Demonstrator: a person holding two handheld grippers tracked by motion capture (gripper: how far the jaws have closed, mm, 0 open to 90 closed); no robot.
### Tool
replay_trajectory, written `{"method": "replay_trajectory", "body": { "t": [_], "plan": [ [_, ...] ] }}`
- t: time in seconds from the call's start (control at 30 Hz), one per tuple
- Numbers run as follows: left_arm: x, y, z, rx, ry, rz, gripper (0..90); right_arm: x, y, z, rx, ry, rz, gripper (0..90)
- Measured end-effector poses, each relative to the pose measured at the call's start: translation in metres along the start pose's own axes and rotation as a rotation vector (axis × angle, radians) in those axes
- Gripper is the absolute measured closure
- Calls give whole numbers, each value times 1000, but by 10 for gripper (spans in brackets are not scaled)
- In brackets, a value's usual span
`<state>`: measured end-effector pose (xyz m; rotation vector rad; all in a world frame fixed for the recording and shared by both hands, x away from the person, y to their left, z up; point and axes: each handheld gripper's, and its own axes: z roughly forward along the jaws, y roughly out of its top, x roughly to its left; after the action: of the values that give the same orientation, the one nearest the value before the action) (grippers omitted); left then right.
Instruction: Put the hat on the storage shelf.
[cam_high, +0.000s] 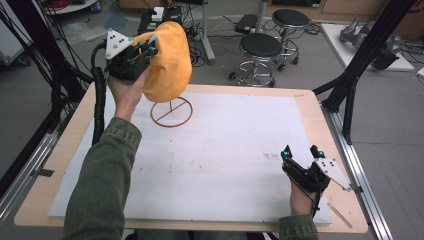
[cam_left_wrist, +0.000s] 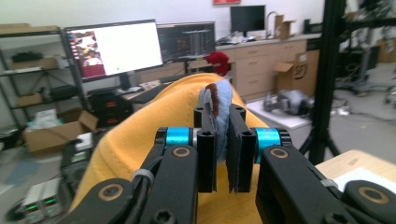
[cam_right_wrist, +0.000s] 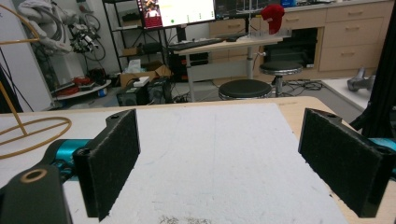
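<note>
White foam mat (cam_high: 225, 150), rounded orange cap (cam_high: 170, 60)

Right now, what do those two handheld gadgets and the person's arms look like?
Both grippers, left and right, are black, with cyan cylinders near the jaws and flat black pads. Each carries a grey three-cornered plate dotted with small black marks. A ribbed black cable trails from the left one. The sleeves are olive green.

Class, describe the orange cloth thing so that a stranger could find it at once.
Start at the white mat on the wooden table. At its far left stands a thin wire stand with a ring base. The orange cap sits over its top, pinched by the left gripper; it is the one bright, soft thing there.
</note>
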<state>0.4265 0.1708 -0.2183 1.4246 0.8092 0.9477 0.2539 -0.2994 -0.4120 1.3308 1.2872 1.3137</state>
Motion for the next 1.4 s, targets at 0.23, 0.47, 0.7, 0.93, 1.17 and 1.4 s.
{"method": "replay_trajectory", "body": {
  "t": [0.23, 0.47, 0.7, 0.93, 1.17, 1.4],
  "plan": [
    [6, 10, 30, 37, 17, 1, 831, 3, -1, 2, 11, 11, -15, 118],
    [7, 15, 60, 98, 21, 18, 831, 4, -2, 4, 13, 24, -16, 118],
    [1, 14, 78, 228, -8, 33, 819, 4, -2, 5, 16, 26, -7, 118],
    [7, 13, 76, 232, -67, -30, 749, 3, -1, 4, 11, 22, 3, 118],
    [12, 13, 75, 232, -73, -79, 596, 4, -1, 5, 12, 26, -3, 118],
    [13, 17, 68, 187, -24, -58, 317, 4, -1, 5, 12, 25, -2, 118]
  ]
}}
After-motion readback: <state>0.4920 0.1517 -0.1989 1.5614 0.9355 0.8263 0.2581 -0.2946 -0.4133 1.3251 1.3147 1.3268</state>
